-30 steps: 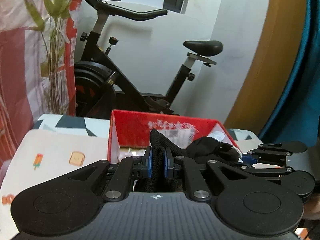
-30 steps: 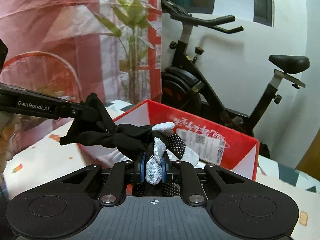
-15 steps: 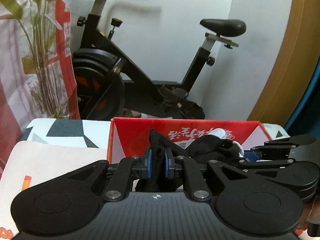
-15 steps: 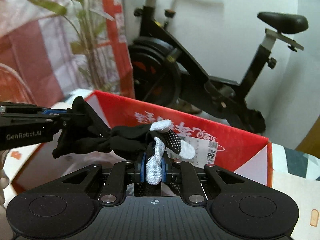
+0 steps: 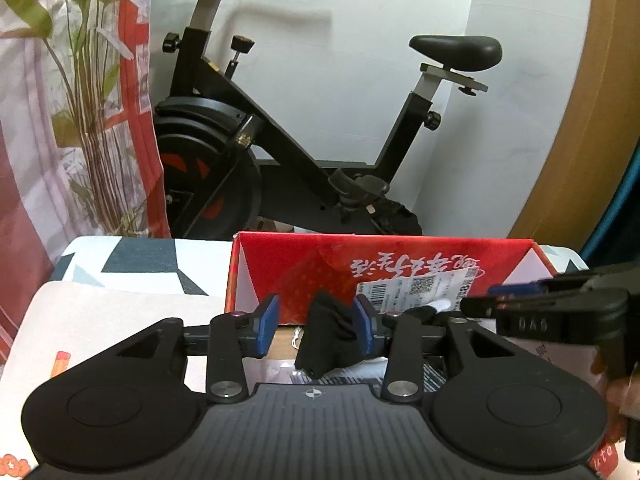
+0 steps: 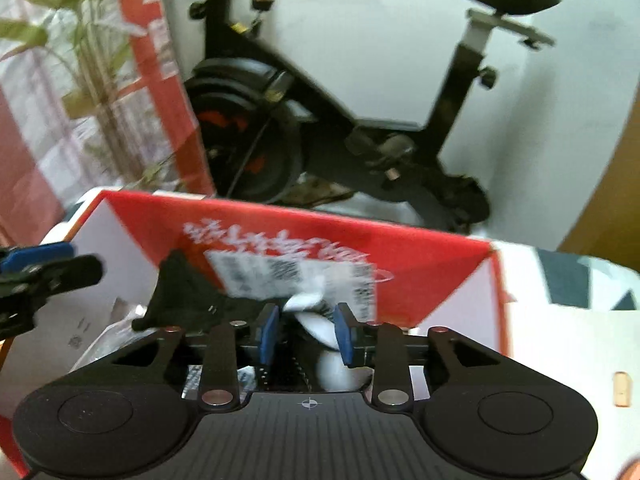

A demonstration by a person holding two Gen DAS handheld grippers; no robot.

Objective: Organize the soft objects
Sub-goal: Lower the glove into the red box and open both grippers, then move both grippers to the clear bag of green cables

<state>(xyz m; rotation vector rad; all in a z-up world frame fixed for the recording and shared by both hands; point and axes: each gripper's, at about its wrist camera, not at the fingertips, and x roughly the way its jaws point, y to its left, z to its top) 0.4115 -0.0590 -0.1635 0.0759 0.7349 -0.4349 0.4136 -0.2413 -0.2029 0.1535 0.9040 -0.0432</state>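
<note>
At the far left hangs a red-and-white curtain [image 5: 24, 184] printed with green leaves, and the patterned table cover [image 5: 120, 304] spreads below it. The left gripper [image 5: 316, 322] points down over the near edge of the red box [image 5: 304, 268], which stands at the far edge of the table. Its jaws are opening: the left blue pad stands clear, while the black cuff of the glove [image 5: 326, 340] hangs against the right pad, so no grip is left on it. The glove sags into the box, its grey-tipped fingers trailing right toward the right gripper [image 6: 306, 330]. In the blurred right wrist view that gripper's jaws are also opening, and the glove's white fingertips [image 6: 316, 320] lie loose between the blue pads, with its black body stretching left inside the box below the shipping label [image 6: 288, 276] on the back wall. Behind the box stands a black exercise bike [image 5: 280, 140] against the white wall. A wooden panel [image 5: 580, 120] closes the right side.
</note>
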